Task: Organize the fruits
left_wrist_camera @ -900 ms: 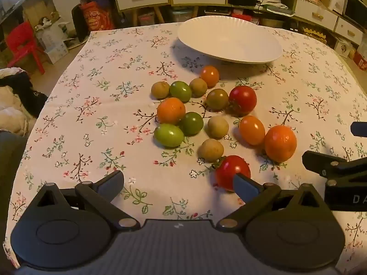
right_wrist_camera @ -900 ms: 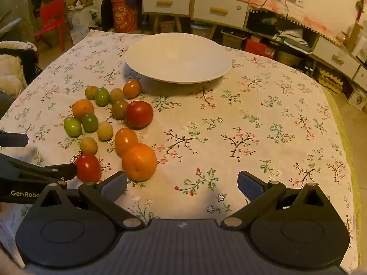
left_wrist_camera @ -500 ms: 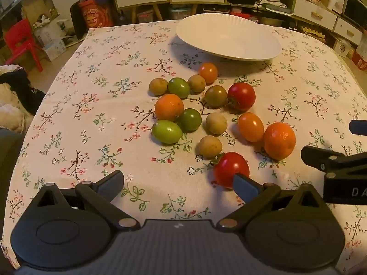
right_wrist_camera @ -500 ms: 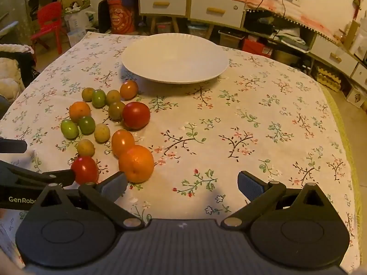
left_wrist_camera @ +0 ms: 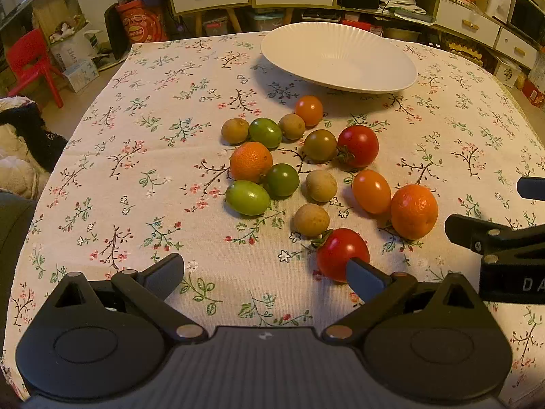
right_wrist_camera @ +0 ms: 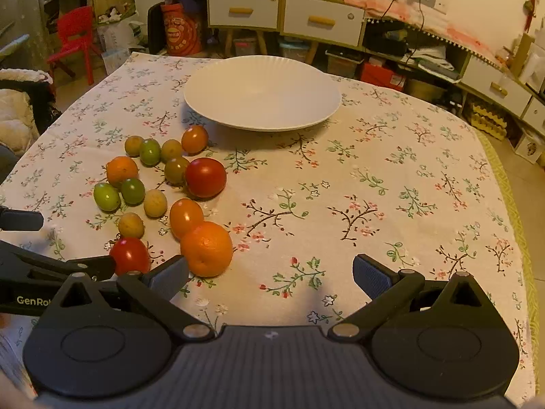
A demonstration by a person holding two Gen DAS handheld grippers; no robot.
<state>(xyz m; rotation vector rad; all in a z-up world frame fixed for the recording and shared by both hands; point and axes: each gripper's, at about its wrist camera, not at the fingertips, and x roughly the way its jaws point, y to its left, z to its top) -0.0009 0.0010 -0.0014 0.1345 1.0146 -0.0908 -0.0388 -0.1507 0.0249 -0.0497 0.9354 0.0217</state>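
Mostly round glossy fruits [left_wrist_camera: 306,167]; ribbed white plate [left_wrist_camera: 340,56]; floral cloth [left_wrist_camera: 153,143]

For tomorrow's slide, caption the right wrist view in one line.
Open tongs hover over a floral tablecloth, fruit clustered beside an empty white plate.

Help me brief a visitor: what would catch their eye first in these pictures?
Probably the cluster of small fruits, red, orange, green and tan, loose on the floral tablecloth. Behind it sits a big white plate with nothing on it. Both the left gripper and right gripper are open, holding nothing.
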